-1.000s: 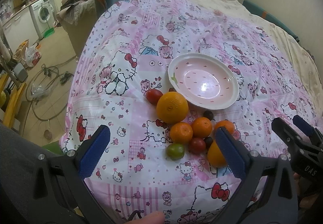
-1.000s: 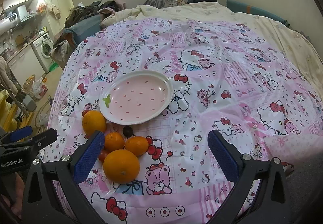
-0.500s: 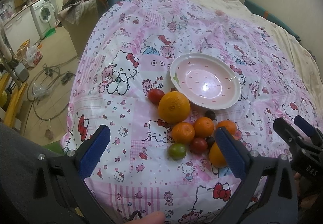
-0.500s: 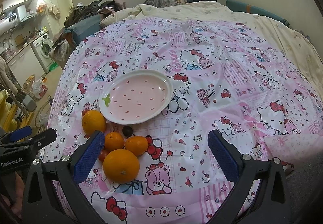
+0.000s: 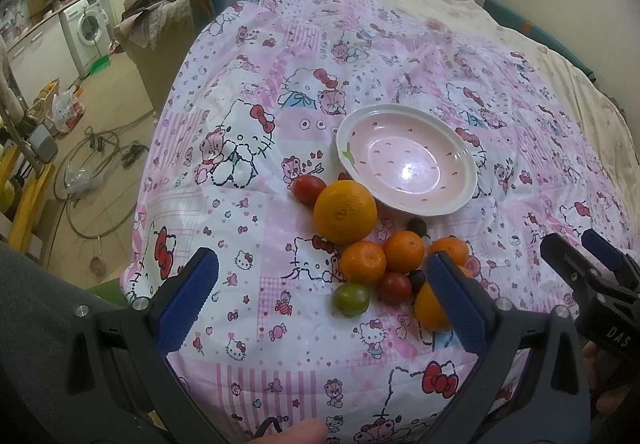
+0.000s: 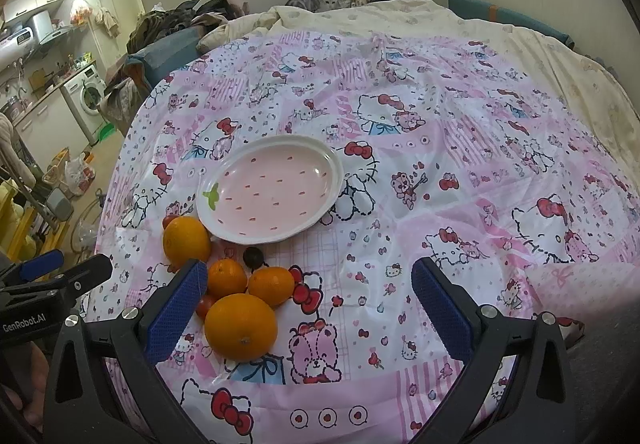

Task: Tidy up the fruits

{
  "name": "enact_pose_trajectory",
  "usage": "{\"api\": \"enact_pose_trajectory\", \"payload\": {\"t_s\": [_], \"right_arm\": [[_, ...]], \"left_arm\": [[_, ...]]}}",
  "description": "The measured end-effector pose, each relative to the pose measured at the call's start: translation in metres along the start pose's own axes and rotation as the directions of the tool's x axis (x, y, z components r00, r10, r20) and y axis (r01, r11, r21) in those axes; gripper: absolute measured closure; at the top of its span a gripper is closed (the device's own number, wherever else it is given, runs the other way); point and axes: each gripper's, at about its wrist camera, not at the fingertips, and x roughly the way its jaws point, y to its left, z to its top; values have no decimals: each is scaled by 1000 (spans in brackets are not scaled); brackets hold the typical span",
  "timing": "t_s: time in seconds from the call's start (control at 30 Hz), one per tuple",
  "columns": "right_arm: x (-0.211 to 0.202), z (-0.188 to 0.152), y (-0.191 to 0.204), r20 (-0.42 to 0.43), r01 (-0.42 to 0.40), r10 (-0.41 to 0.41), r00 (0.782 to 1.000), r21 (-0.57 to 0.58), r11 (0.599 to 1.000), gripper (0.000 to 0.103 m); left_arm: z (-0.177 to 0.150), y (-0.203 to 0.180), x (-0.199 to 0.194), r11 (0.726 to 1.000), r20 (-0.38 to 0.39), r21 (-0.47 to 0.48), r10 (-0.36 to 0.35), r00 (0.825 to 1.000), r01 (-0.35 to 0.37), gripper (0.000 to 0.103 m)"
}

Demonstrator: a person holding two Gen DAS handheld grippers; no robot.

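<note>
The left gripper (image 5: 320,308) hangs low over the near edge of the pink cartoon-print sheet (image 5: 248,211), its two blue-padded fingers (image 5: 188,300) spread wide with nothing between them. It points forward and slightly down toward the fruit pile. A fingertip of the person's hand (image 5: 294,436) shows at the bottom edge of the left wrist view, under the gripper body.

The right gripper (image 6: 308,308) is level with it on the right side of the pile, also aimed forward across the bed, fingers (image 6: 440,308) wide apart and holding nothing. Each gripper shows at the edge of the other's view: the right one as a black clamp (image 5: 588,280) at the right, the left one as a black clamp (image 6: 52,280) at the left.

The fruit lies on the sheet just in front of the empty pink strawberry-print plate (image 5: 464,159). A large orange (image 5: 345,217) sits touching the plate's near rim, with a red tomato (image 5: 307,188) just to its left. Nearer the camera are three mandarins (image 5: 363,262), (image 5: 403,252), (image 5: 450,250) close together, a second red tomato (image 5: 395,286), a green tomato (image 5: 351,298) and two small dark fruits (image 5: 417,226). A second large orange (image 6: 241,326) lies nearest the grippers, partly behind the left gripper's right finger in the left wrist view and just inside the right gripper's left finger in the right wrist view.
</note>
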Motion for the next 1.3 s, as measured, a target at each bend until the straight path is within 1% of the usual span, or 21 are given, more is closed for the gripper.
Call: {"api": "enact_pose_trajectory", "payload": {"t_s": [0.4,0.5,0.53,0.57,0.6,0.63,0.67,0.7,0.73,0.77,0.8,0.83,0.97,1.1,1.13,1.17,1.3], "right_arm": [[5,2,-7,-48,-27,29,998,44,999,0],[9,3,-13,-90,-64,71,993,82,995,0],[14,3,-16,-122,-81,93,988,102,992,0],[21,1,-18,-167,-102,121,978,119,988,0],[30,-2,-19,-228,-120,148,962,134,984,0],[37,-4,-18,-263,-135,170,950,146,980,3],[47,-9,-17,-323,-172,220,920,172,970,6],[54,-13,-14,-361,-191,248,899,187,964,12],[59,-15,-11,-388,-205,268,882,196,959,14],[66,-18,-5,-418,-221,285,863,197,955,14],[71,-21,2,-440,-226,286,851,185,956,15],[76,-24,8,-456,-230,282,844,168,959,17],[96,-27,31,-490,-236,262,832,115,965,22],[113,-28,38,-507,-187,193,840,63,980,24],[116,-29,38,-508,-191,199,838,69,979,31],[118,-30,39,-507,-197,206,837,72,978,36],[114,-31,34,-499,-210,218,839,74,975,39]], "left_arm": [[1,4,4,1000,-25,-18,14,1000,-15,0],[2,7,7,999,-38,-33,31,999,-33,0],[2,9,8,999,-44,-38,37,998,-39,1],[2,11,9,998,-52,-46,42,998,-45,0],[2,13,10,997,-61,-54,45,997,-48,0],[3,15,11,997,-70,-62,45,997,-49,0],[3,17,12,996,-77,-68,45,996,-50,0],[2,18,13,996,-84,-74,45,995,-51,0],[2,20,14,996,-92,-79,44,995,-51,0],[2,20,16,995,-102,-84,43,994,-52,0],[2,21,17,995,-110,-87,41,993,-51,1],[1,22,18,995,-116,-91,37,993,-48,0],[0,25,20,993,-135,-110,19,991,-34,1],[0,28,21,992,-141,-120,20,990,-37,0],[0,29,22,992,-145,-122,21,989,-38,0],[-1,29,23,991,-150,-124,22,988,-41,0],[-1,31,25,990,-165,-135,19,986,-41,0]]}}
